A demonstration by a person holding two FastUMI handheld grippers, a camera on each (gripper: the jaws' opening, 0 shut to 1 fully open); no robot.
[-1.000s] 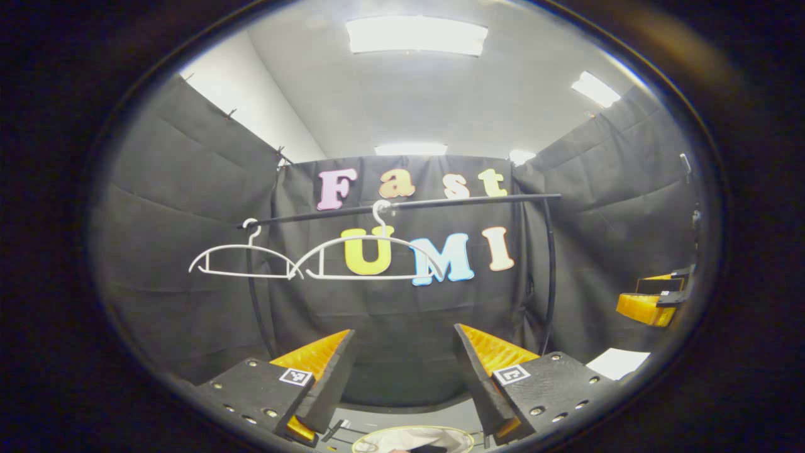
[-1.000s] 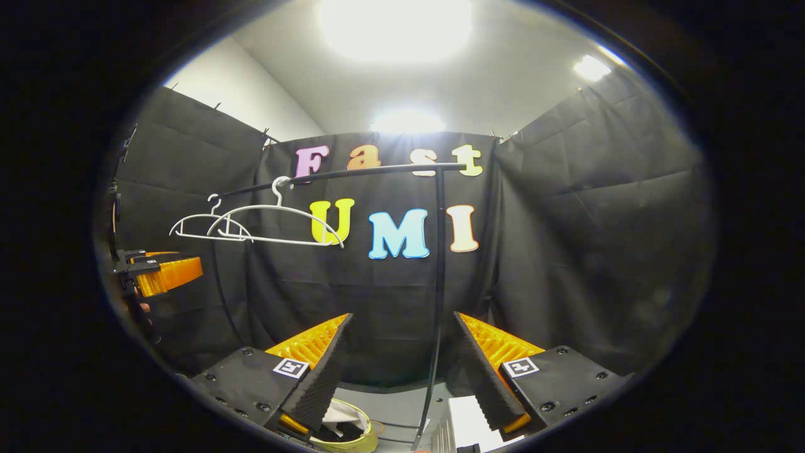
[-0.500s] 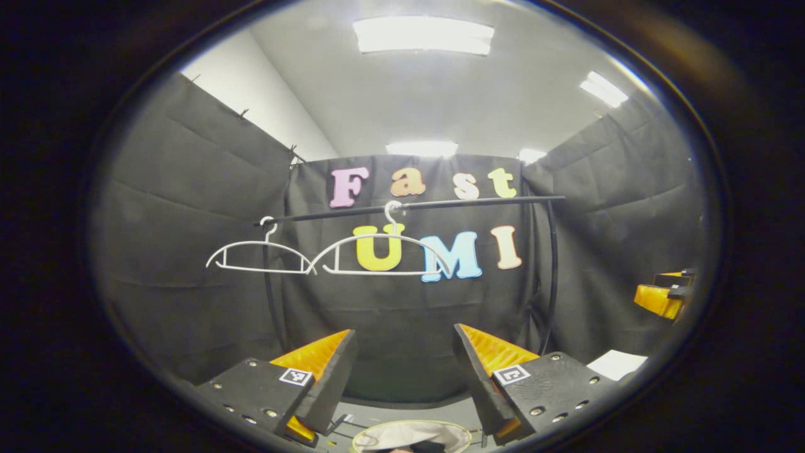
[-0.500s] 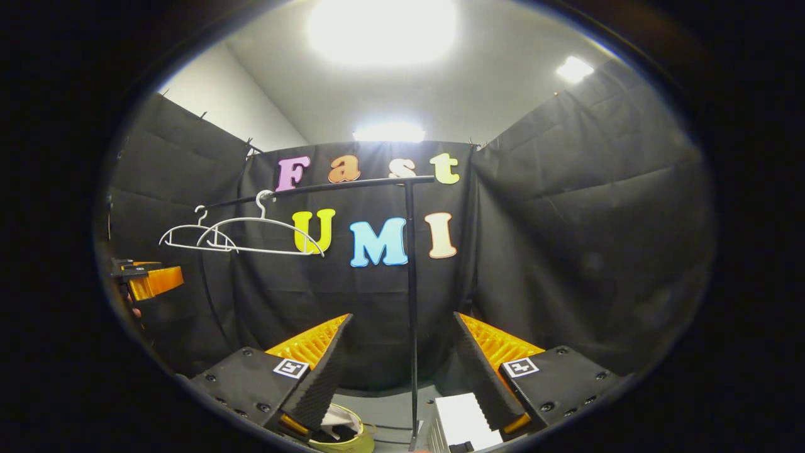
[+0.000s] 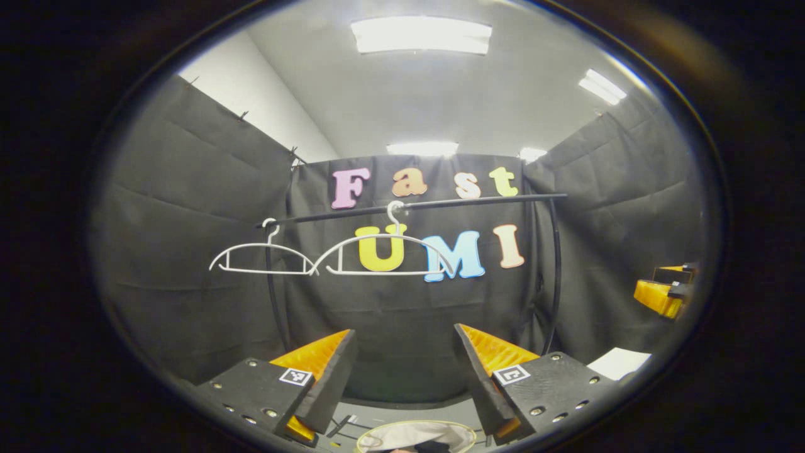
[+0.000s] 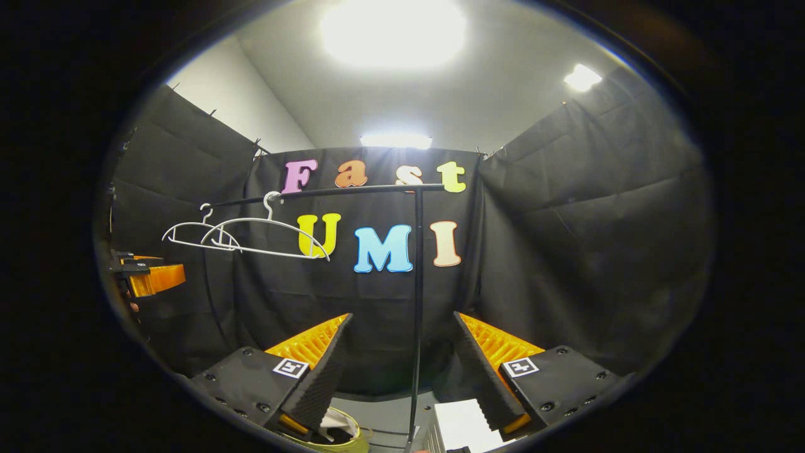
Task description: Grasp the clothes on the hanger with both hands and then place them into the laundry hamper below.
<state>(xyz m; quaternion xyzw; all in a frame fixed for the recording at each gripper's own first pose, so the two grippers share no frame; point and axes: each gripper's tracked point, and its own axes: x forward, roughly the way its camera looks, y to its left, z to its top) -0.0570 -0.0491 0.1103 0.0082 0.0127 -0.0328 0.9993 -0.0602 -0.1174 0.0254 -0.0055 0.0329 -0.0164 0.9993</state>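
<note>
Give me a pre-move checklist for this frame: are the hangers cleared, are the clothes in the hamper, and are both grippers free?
1. Two white hangers on the black rail carry no clothes: ok.
2. Laundry hamper sits below the rail, with light fabric and a dark piece inside: ok.
3. Whether every garment is in the hamper: cannot tell, since only its top edge is in view.
4. Left gripper open, nothing between its fingers: ok.
5. Right gripper open, nothing between its fingers: ok.
6. Both grippers held apart from the hangers and rail: ok.
</note>
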